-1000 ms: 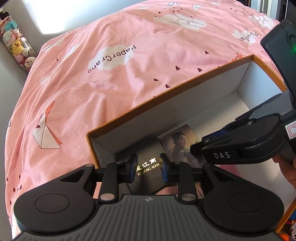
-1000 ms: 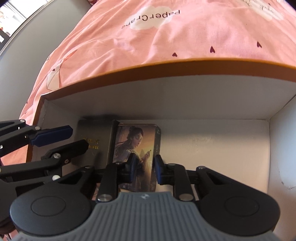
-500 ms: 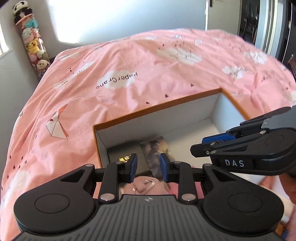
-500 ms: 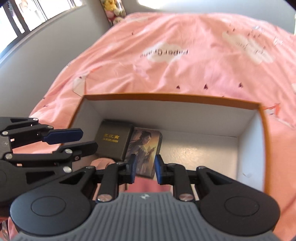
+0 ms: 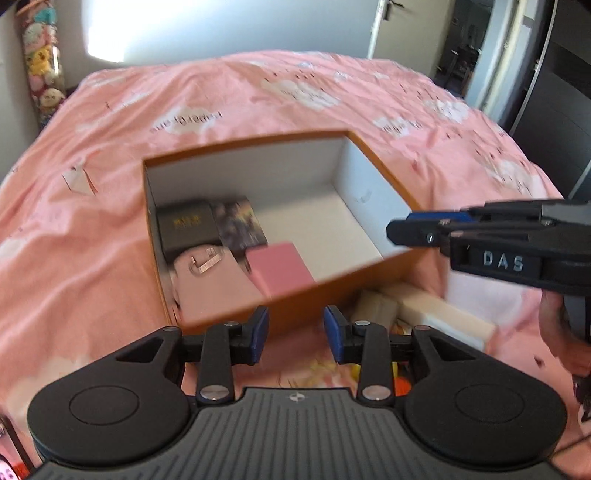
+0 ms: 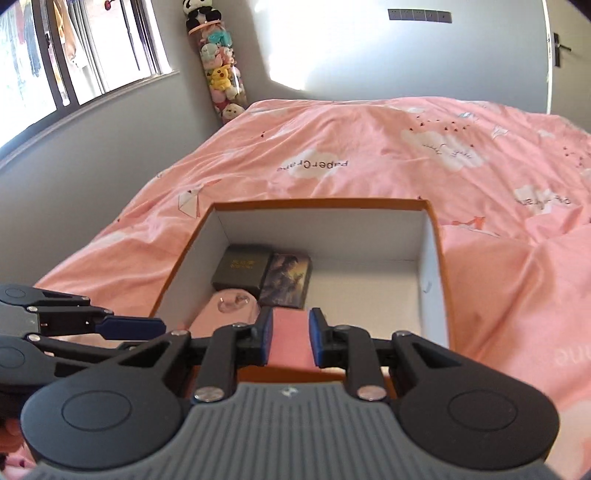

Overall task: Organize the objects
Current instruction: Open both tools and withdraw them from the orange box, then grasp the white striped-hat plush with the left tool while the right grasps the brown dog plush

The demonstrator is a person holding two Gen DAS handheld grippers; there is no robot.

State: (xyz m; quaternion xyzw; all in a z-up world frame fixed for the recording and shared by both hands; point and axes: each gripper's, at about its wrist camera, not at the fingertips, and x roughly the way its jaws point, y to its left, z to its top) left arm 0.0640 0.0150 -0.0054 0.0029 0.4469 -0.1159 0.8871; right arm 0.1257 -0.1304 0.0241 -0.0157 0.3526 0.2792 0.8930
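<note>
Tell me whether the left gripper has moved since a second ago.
Yes. The left gripper has pulled back out of the orange box, and now sits outside its near wall, jaws just opened further, nothing between them.

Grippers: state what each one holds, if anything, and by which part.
Nothing. The left gripper, whose jaws have just been opening, and the right gripper are both empty above the box.

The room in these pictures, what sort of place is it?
Most likely a bedroom: a bed under a pink quilt fills it, a tall tube of plush toys stands in the corner by a window, and there is a door.
</note>
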